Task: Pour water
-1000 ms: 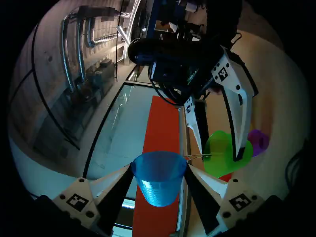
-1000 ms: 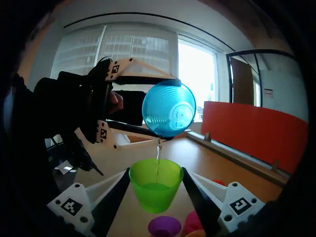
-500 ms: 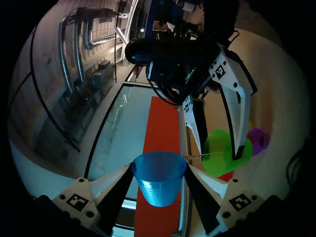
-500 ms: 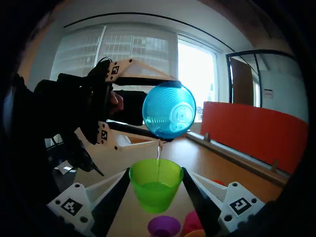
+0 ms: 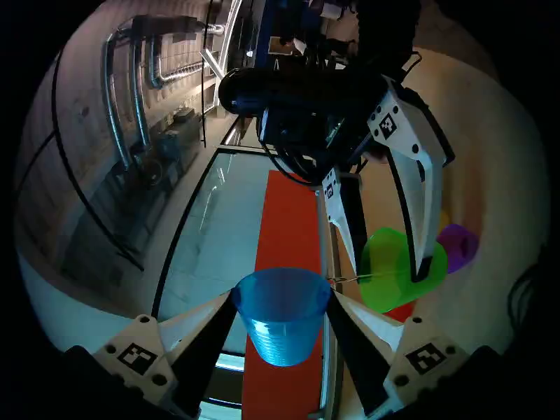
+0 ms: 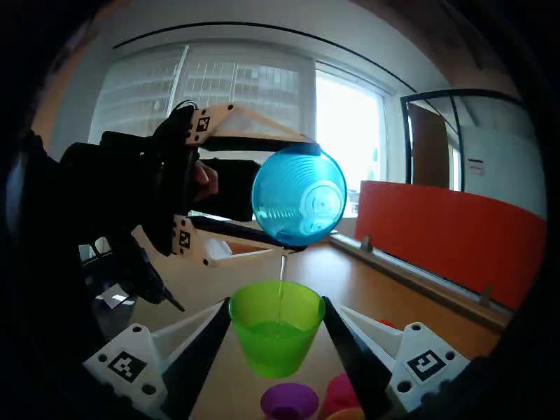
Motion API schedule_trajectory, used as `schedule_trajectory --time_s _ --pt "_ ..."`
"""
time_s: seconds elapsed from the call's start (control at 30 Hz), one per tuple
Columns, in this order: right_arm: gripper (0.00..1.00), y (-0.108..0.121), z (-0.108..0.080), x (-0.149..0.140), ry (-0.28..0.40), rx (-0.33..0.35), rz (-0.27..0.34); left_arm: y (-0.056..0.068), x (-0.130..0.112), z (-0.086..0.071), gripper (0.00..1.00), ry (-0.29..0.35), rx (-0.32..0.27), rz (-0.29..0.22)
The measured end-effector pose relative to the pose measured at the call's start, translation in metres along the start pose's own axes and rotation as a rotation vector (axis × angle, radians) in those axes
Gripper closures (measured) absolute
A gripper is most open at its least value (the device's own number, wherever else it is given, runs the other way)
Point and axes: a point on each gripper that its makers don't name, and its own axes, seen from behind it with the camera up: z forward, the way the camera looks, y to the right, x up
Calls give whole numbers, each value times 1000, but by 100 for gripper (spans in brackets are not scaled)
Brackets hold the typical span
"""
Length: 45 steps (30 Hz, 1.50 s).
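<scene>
Left gripper [image 5: 281,302] has its fingers pinching the blue cup [image 6: 299,194], which is tipped way over just above centre in the right gripper view. A thin stream of water [image 6: 281,269] runs off its rim into the green cup [image 6: 276,343] directly below, toward 6 o'clock. Right gripper [image 6: 276,302] fingers are clamped on that green cup, which is upright and partly full. A purple cup [image 6: 289,402] sits on the counter [image 6: 350,276] at the 6 o'clock edge, with an orange partition [image 6: 455,238] at 3 o'clock.
</scene>
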Motion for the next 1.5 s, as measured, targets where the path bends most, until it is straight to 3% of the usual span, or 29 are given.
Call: schedule_trajectory --time_s 1.5 --pt "5 -3 0 3 7 0 -8 -8 3 0 13 -3 15 76"
